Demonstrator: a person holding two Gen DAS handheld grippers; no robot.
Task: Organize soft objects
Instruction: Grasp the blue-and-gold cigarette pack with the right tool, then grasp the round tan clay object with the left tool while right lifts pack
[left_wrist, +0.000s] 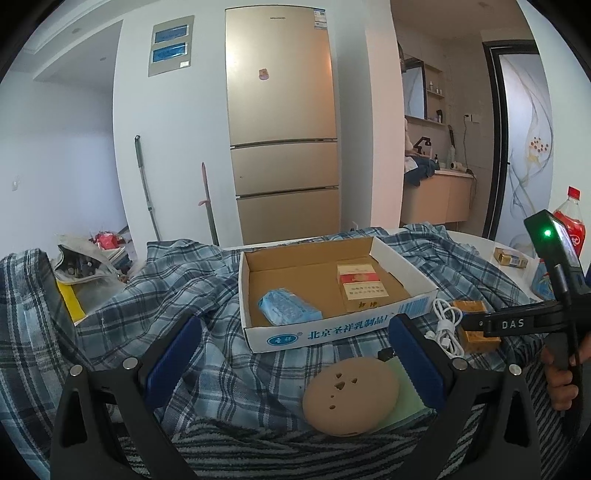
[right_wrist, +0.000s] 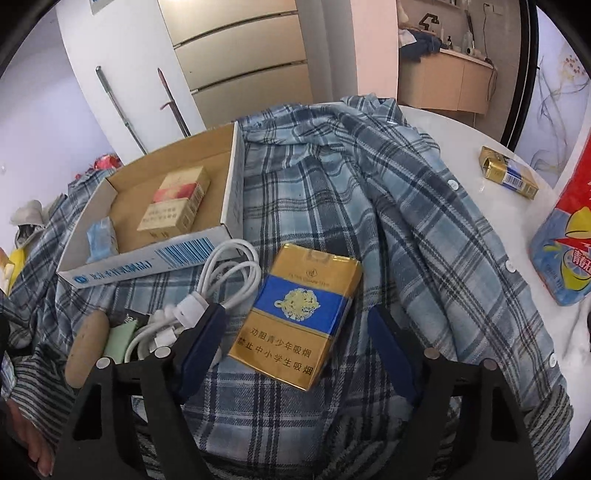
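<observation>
A blue plaid shirt (left_wrist: 184, 280) (right_wrist: 369, 184) lies spread over the surface. On it stands an open cardboard box (left_wrist: 402, 273) (right_wrist: 231, 177) holding a blue tissue pack (left_wrist: 288, 308) and a red-and-gold cigarette pack (left_wrist: 360, 284). My right gripper (right_wrist: 295, 339) is open and points down over a gold-and-blue cigarette pack (right_wrist: 299, 314) (left_wrist: 476, 325). The pack lies between the fingers, and the pads stand clear of its sides. My left gripper (left_wrist: 295, 354) is open, wide apart, in front of the box. A tan round disc (left_wrist: 351, 395) on a green pad (left_wrist: 404, 391) lies by its right finger.
A coiled white cable (left_wrist: 445, 321) (right_wrist: 229, 273) lies between the box and the gold pack. On the white table (right_wrist: 480, 206) to the right are another gold pack (right_wrist: 509, 173), a blue-and-red packet (right_wrist: 565, 251) and a cola bottle (left_wrist: 570, 221). A fridge (left_wrist: 284, 122) stands behind.
</observation>
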